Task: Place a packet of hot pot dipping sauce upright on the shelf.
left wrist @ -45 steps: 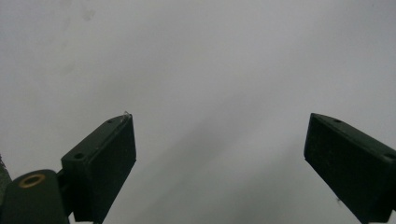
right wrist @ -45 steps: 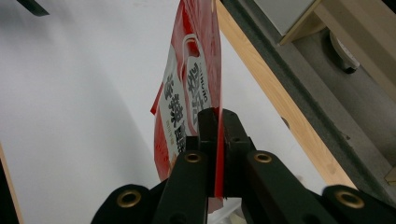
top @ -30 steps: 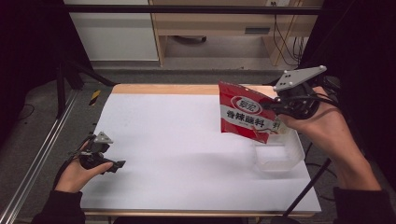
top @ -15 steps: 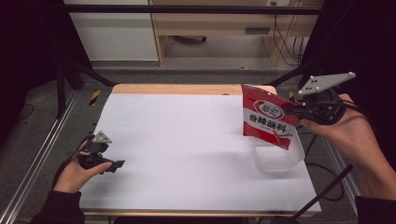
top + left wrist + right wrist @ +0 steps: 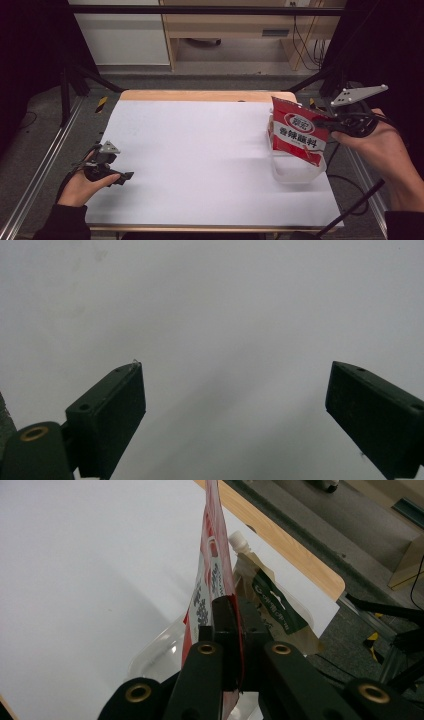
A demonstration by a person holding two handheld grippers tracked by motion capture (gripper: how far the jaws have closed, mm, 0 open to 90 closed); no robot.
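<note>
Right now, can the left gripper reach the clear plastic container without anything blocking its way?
Probably yes: the left gripper is open and holds nothing, with bare white table between it and the clear container. The red packet hangs over it, though.

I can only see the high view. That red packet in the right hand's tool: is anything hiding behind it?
Observer: Yes. The right gripper view shows a brown-and-green pouch with a white spout beyond the red packet.
Visitor: Is the packet really pinched?
Observer: Yes, the right gripper has its fingers shut on the packet's edge.
Visitor: And the left gripper?
Observer: Its fingers stand wide apart over the white table, with nothing between them.
</note>
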